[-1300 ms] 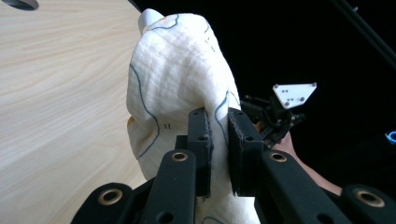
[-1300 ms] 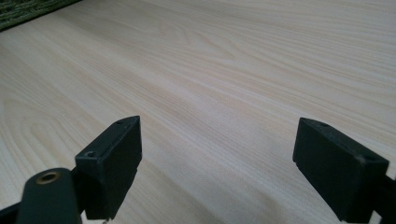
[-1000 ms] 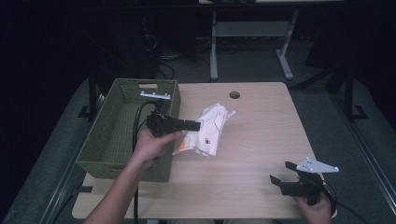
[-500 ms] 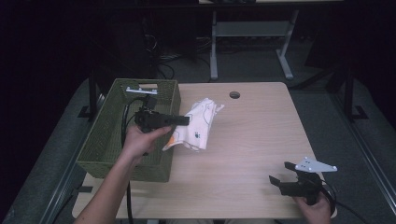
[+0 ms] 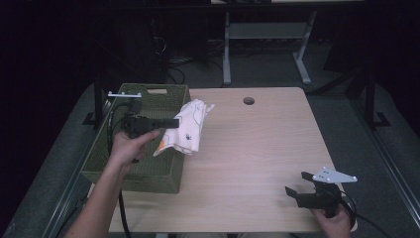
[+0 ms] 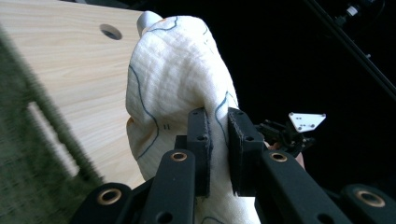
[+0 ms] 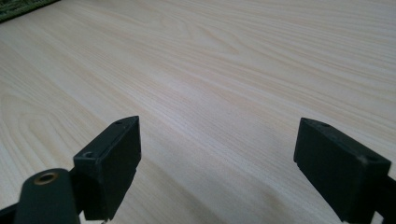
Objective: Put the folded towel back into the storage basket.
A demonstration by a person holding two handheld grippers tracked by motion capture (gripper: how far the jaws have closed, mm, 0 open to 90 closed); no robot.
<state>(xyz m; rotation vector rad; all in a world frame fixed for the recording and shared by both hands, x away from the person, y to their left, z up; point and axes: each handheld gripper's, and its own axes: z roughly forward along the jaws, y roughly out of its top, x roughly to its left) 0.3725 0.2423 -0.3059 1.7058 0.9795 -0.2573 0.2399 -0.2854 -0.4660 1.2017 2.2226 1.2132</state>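
Note:
A white cloth (image 5: 185, 129) with thin blue lines and an orange patch hangs in the air over the right rim of the green basket (image 5: 126, 171). My left gripper (image 5: 173, 122) is shut on a fold of it. In the left gripper view the cloth (image 6: 180, 84) bulges up from between the pads (image 6: 200, 149). My right gripper (image 5: 297, 187) rests low over the table's near right corner, open, with nothing between its jaws. The right gripper view shows the wide gap of that gripper (image 7: 219, 154) above bare wood.
The wooden table (image 5: 257, 153) has a round cable hole (image 5: 248, 100) near its far edge. The green basket takes up the table's left side. A desk frame (image 5: 267, 44) stands on the dark floor beyond the table.
My left gripper has carried the cloth leftward and a little away from me, from the table's middle to over the basket's right rim. The right gripper has stayed put.

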